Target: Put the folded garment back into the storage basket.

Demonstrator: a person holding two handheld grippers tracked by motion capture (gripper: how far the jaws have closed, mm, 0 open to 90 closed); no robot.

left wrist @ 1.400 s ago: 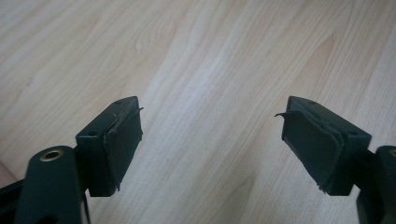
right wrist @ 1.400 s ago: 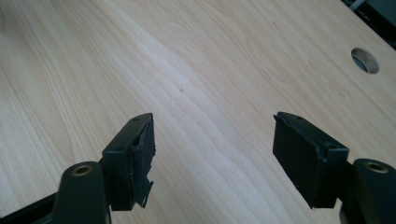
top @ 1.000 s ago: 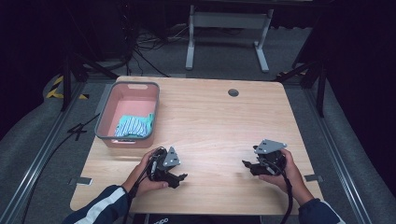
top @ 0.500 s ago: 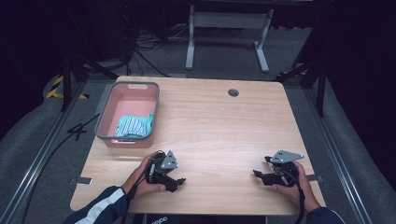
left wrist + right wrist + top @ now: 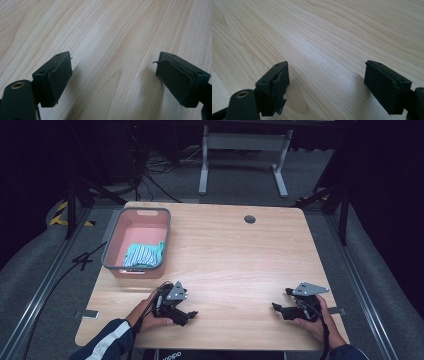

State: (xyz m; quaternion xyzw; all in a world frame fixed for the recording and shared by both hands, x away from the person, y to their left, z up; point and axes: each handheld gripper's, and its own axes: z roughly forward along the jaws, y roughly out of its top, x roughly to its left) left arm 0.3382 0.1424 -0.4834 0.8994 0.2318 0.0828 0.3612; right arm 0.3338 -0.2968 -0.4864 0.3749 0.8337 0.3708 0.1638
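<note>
Lower centre-left of the high view: left gripper [image 5: 184, 312] rests on the table [image 5: 240, 260], jaws pointing toward frame right and spread with nothing between. Lower right of the same view: right gripper [image 5: 281, 307] sits near the table's near edge, jaws pointing frame left toward its partner. Its jaws have just been opening; nothing lies in the gap. Upper left of the table: pink basket [image 5: 111, 251] with grey rim, and the striped cloth [image 5: 142, 254] bunched in its near end. Cloth lies up-frame and a little left of the left gripper, well apart from the right one. Left hand [image 5: 150, 312] is clearly the nearer. Cloth's bunch runs roughly across the basket's width; hard to call a firm long axis.

Left gripper view: two black pads [image 5: 61, 75] at lower left and lower right of the frame, standing wide, bare wood grain between and beyond them. Pad rubber is frayed at the edges.

Right gripper view: pads [image 5: 388, 86] again wide apart at the frame's lower corners, bare wood ahead.

Judgement: any reach for the cloth falls to the left gripper, which would need to swing from frame right toward the upper left.
</note>
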